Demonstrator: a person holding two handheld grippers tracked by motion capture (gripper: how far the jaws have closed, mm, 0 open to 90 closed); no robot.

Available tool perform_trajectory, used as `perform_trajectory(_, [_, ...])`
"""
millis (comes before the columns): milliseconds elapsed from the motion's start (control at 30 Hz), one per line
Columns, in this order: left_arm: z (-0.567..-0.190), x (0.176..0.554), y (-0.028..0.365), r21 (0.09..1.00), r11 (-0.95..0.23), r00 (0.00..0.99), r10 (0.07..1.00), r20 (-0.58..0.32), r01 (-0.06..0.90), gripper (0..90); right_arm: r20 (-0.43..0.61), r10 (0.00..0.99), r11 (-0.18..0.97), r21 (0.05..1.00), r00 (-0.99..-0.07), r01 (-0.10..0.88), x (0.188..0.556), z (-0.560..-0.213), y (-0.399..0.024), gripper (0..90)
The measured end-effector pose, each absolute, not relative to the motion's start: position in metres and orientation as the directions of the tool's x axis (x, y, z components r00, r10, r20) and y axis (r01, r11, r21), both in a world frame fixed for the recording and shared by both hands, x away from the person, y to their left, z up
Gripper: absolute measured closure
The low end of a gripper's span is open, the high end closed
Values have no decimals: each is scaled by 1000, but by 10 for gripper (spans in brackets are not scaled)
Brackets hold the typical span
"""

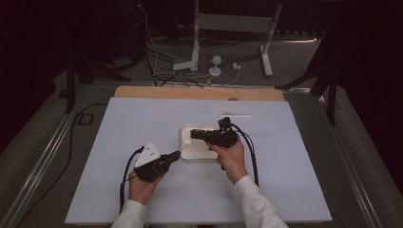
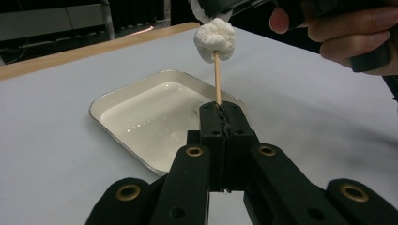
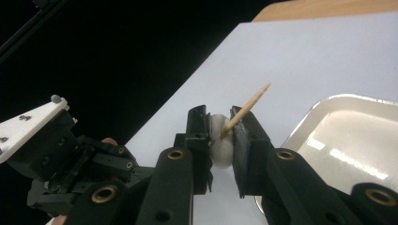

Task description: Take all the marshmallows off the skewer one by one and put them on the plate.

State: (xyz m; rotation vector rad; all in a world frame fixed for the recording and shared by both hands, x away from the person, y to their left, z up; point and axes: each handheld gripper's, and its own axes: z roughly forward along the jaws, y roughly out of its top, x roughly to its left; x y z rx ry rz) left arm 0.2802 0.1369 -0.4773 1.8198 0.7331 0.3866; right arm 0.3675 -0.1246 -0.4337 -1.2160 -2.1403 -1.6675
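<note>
Left hand-held gripper (image 2: pixel 220 108) is clamped tight on the lower end of a wooden skewer (image 2: pixel 217 79), held upright. A marshmallow (image 2: pixel 215 39) sits on the skewer at 12 o'clock from these jaws, above the white tray (image 2: pixel 112 101) on the table (image 2: pixel 56 154). Right hand-held gripper (image 3: pixel 224 125) pinches the marshmallow from both sides; the skewer tip pokes out beyond it.

Dark room, grey floor (image 1: pixel 43 137), white table frame (image 1: pixel 233 23)

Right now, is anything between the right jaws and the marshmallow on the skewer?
Nothing visible. The right gripper already has its jaws pressed on the marshmallow, with the skewer poking out through it. The left gripper clamps the skewer's lower end above the tray.
</note>
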Motion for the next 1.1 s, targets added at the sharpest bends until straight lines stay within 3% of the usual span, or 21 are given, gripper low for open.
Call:
perform_trajectory(533, [-476,278,136,920,-249,741,668,-64,304,900,536,540,4,769,-649,639,365,-427,-122,799])
perform_trajectory(667, [-478,278,136,915,-243,734,674,-80,322,900,567,507,6,751,-650,660,366,-430,-123,787])
perform_trajectory(833, [-476,278,134,924,-217,731,676,-90,314,900,590,500,23,723,-634,691,368,-437,-123,705])
perform_trajectory(1100, [-479,278,133,920,-230,727,682,-80,317,900,701,437,-11,631,-564,776,371,-448,-119,762])
